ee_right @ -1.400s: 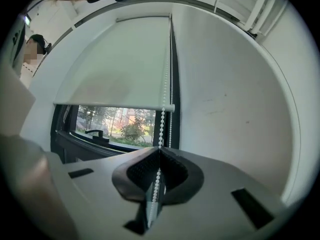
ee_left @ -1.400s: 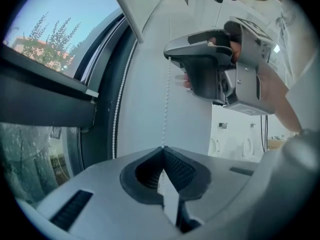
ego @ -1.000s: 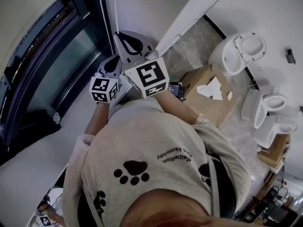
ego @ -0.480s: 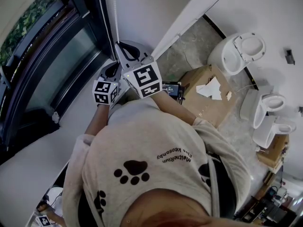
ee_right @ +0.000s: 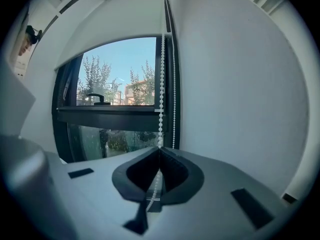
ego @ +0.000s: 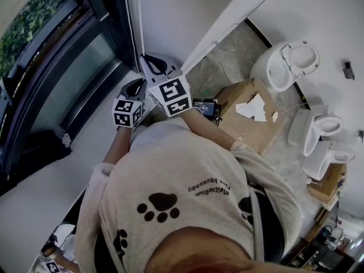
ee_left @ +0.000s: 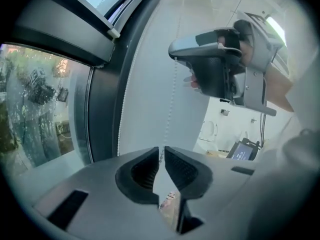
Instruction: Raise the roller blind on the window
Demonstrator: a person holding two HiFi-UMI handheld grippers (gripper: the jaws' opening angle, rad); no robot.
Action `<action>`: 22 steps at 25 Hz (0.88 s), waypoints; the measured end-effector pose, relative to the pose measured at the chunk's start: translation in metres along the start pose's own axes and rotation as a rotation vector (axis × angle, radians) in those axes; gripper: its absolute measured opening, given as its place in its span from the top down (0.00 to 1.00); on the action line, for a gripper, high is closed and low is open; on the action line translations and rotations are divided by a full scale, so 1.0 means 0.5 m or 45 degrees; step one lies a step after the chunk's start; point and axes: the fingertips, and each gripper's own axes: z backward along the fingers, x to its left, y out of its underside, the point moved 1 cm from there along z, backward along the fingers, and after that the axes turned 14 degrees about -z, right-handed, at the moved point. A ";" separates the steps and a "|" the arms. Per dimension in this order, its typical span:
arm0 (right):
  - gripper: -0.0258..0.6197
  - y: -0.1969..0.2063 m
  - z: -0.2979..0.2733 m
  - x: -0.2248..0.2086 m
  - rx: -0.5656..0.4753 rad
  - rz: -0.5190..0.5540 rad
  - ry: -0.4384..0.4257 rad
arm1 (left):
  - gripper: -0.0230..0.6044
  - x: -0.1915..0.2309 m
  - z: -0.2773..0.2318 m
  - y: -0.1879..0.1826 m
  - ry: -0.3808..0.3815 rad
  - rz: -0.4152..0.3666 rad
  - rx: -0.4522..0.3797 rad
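Observation:
The white bead chain (ee_right: 161, 84) hangs beside the dark-framed window (ee_right: 115, 119). The pale roller blind (ee_right: 115, 26) covers only the top of the glass. My right gripper (ee_right: 159, 151) is shut on the chain, jaws closed with no gap. My left gripper (ee_left: 161, 153) sits lower on the same chain (ee_left: 173, 79), and its jaws have just been opening; a thin gap shows, with the chain still between them. In the left gripper view the right gripper (ee_left: 220, 59) is above. In the head view both marker cubes, left (ego: 127, 111) and right (ego: 174, 95), are near the chain (ego: 140, 16).
A white windowsill (ego: 85, 147) runs below the dark window frame (ego: 62, 84). Behind me on the floor stand an open cardboard box (ego: 250, 115), a small screen device (ego: 205, 106) and several white toilets (ego: 287, 61). A white wall (ee_right: 240, 94) lies right of the chain.
Both grippers have come down along the chain. The blind's edge has risen, and more green foliage shows at the top left of the head view.

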 end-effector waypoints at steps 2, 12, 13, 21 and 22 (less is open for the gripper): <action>0.95 -0.001 -0.002 -0.001 -0.004 -0.002 -0.002 | 0.78 0.000 0.006 -0.017 0.011 0.011 -0.026; 0.95 -0.003 -0.006 -0.007 -0.029 0.005 -0.001 | 0.77 0.028 0.093 -0.178 -0.042 -0.016 -0.228; 0.95 -0.003 -0.007 -0.008 -0.031 0.003 -0.001 | 0.77 0.035 0.106 -0.201 -0.053 -0.021 -0.245; 0.95 -0.006 -0.012 0.000 -0.025 -0.007 -0.015 | 0.79 0.051 0.180 -0.411 -0.032 -0.138 -0.391; 0.95 -0.007 -0.012 0.002 -0.026 -0.007 -0.018 | 0.79 0.050 0.184 -0.433 -0.026 -0.157 -0.402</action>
